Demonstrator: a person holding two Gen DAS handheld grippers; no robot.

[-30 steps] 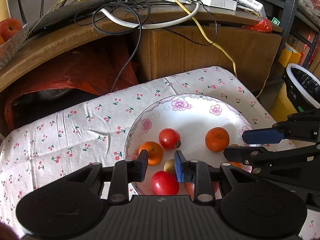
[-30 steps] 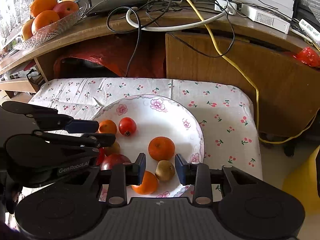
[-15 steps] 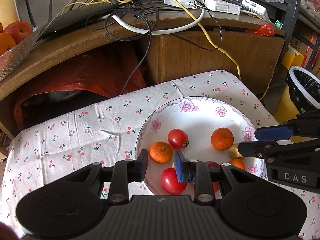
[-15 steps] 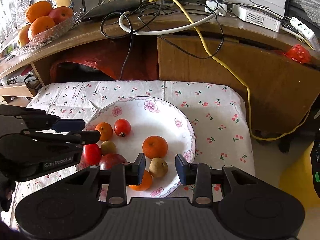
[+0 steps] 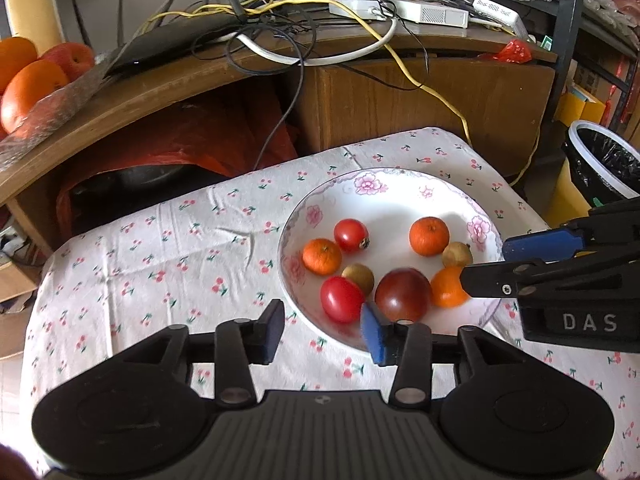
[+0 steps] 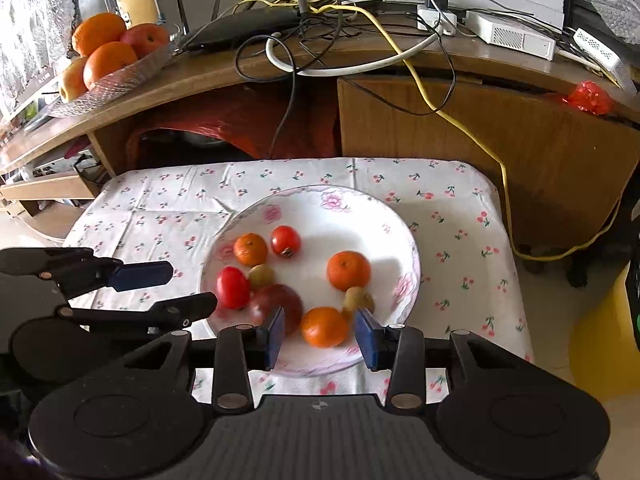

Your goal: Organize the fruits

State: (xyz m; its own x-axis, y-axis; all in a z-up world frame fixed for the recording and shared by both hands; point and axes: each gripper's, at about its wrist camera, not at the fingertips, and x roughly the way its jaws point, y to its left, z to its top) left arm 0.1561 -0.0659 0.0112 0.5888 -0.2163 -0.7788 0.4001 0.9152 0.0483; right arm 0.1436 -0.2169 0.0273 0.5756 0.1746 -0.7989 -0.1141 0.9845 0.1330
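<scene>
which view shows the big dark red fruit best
The left wrist view: the dark red fruit lies whole and fairly sharp on the plate, just past the left gripper. In the right wrist view the fruit is blurred and partly hidden behind a finger of the right gripper.

Cherry-print tablecloth [image 5: 168, 248] covers the near table. Far: wooden desk [image 6: 460, 128] with tangled cables [image 6: 320, 32], yellow cable [image 6: 472, 128] hanging down its front, white adapters [image 6: 508, 36]. Far right: bin with black liner [image 5: 604, 160].
</scene>
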